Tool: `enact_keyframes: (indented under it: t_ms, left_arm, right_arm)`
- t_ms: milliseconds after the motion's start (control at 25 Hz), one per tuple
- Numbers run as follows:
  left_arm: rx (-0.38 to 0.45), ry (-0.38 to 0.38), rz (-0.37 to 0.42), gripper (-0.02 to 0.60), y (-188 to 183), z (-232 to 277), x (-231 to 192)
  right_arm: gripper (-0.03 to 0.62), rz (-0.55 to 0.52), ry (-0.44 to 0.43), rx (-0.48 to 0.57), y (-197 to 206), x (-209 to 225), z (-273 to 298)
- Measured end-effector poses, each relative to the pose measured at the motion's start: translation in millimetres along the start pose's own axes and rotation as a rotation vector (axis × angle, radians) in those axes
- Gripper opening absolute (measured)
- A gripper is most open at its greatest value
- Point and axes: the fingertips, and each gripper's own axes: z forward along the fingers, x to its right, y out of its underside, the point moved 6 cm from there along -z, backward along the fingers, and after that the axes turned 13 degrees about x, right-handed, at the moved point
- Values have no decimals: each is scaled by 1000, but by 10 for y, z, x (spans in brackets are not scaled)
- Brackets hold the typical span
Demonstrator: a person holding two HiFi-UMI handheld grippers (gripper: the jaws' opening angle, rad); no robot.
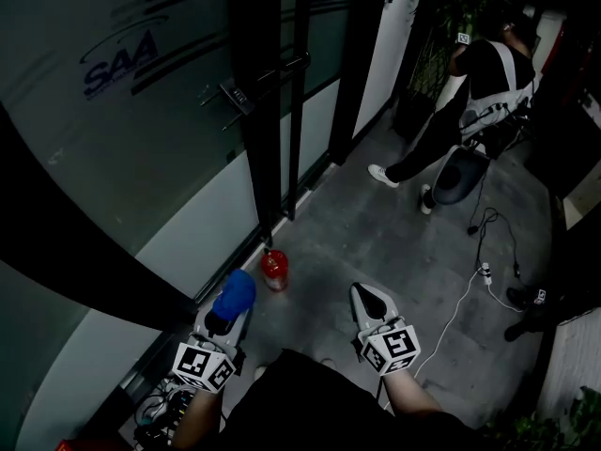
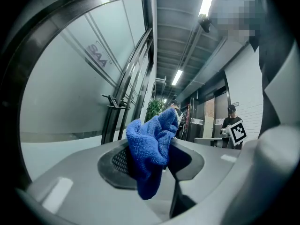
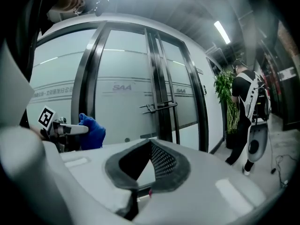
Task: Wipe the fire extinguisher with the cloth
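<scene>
While the left gripper [image 1: 228,314] clamps the cloth [image 1: 235,293] near the fire extinguisher [image 1: 274,269], the right gripper [image 1: 362,294] seems closed, empty.

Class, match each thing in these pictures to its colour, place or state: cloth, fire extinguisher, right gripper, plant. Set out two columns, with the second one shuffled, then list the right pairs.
Column one
1. cloth
2. fire extinguisher
3. right gripper
4. plant

Column two
A. red, on the floor by the glass door
B. jaws together, nothing held
C. green, at the far end near a person
D. blue, clamped in the left gripper

Pairs: 1-D, 2-A, 3-B, 4-C
</scene>
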Motion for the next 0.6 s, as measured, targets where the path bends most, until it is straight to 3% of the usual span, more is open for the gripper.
enact_keyframes:
  t_ms: [600]
  left_arm:
    - [3, -37, 61, 164, -95, -148, -187]
  right_arm:
    - [3, 17, 1, -25, 74, 35, -102]
